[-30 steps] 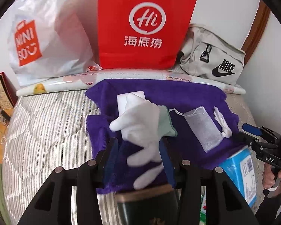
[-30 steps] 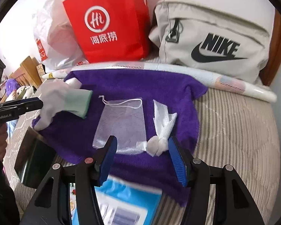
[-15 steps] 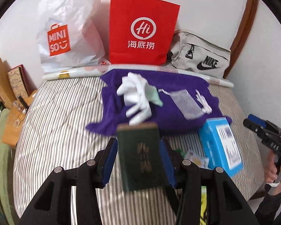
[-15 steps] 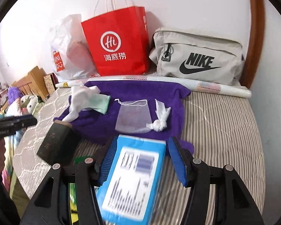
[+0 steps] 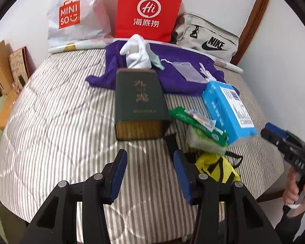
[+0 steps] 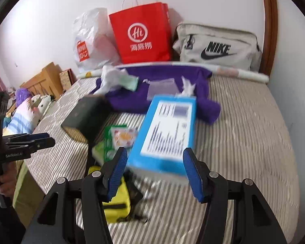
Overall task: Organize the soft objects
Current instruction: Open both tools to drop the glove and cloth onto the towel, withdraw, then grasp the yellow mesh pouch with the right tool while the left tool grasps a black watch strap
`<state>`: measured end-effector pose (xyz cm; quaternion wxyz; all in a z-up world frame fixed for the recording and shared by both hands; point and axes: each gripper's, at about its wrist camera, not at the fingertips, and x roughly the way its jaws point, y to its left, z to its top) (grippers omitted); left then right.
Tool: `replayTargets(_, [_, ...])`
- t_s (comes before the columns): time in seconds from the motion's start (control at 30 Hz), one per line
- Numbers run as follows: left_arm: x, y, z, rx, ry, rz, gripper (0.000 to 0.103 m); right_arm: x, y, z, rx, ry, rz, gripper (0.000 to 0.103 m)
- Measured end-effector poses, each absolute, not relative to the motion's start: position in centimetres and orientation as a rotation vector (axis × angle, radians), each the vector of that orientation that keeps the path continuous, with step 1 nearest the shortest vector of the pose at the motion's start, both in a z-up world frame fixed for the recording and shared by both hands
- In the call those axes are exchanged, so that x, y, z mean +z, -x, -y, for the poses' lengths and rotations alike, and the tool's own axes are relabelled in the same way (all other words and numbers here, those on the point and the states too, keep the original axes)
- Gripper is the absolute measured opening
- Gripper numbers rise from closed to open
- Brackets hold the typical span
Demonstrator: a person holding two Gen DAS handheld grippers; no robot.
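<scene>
A purple towel (image 5: 172, 69) (image 6: 162, 85) lies at the far side of the striped bed. On it rest white gloves with a pale green cuff (image 5: 139, 55) (image 6: 116, 77), a sheer drawstring pouch (image 5: 185, 71) (image 6: 162, 87) and a knotted white cloth (image 5: 205, 73) (image 6: 188, 87). My left gripper (image 5: 150, 172) hangs open over bare bedding, short of a dark green box (image 5: 139, 103) (image 6: 85, 116), with nothing between its pads. My right gripper (image 6: 155, 170) is open too, its pads just before the near end of a blue box (image 6: 166, 130) (image 5: 227, 109), not touching it.
A green snack packet (image 5: 197, 122) (image 6: 116, 140) and a yellow pouch (image 5: 215, 168) (image 6: 116, 195) lie near the front. At the wall stand a white Miniso bag (image 5: 75, 14), a red paper bag (image 5: 146, 10) and a beige Nike bag (image 5: 207, 38). A long paper roll (image 6: 233, 71) lies before them.
Both grippers have pulled back from the purple towel toward the bed's near side. The white gloves that sat between the left gripper's pads now lie on the towel, far ahead.
</scene>
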<state>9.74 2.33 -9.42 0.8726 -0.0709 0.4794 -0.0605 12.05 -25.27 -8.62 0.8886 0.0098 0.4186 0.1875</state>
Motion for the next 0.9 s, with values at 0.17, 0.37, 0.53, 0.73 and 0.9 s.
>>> replayTargets(0.17, [-10.5,-8.9,-2.3,-0.117,0.166,-1.011,0.045,-10.6,-10.1,23.8,0.448,-0.019,-0.912,0.058])
replayTargets(0.37, [-11.2,-8.2,-2.6,-0.107,0.155,-1.027,0.045,-12.6,-8.5,20.1,0.545,0.035,-0.948,0.074])
replayTargets(0.53, [-11.6,-7.9,-3.0,-0.121,0.166,-1.037,0.046,-14.2,-8.4,17.4,0.552,0.119,-0.973,0.079])
replayTargets(0.73, [-12.1,-8.0,-3.2,-0.131,0.176,-1.045,0.048,-16.8,-9.3,16.9,0.503,0.136,-1.036,0.083])
replayTargets(0.9, [-12.9,-8.4,-2.9,-0.136,0.176,-1.062,0.048,-17.2,-8.9,16.1,0.487,0.169,-0.996,0.086])
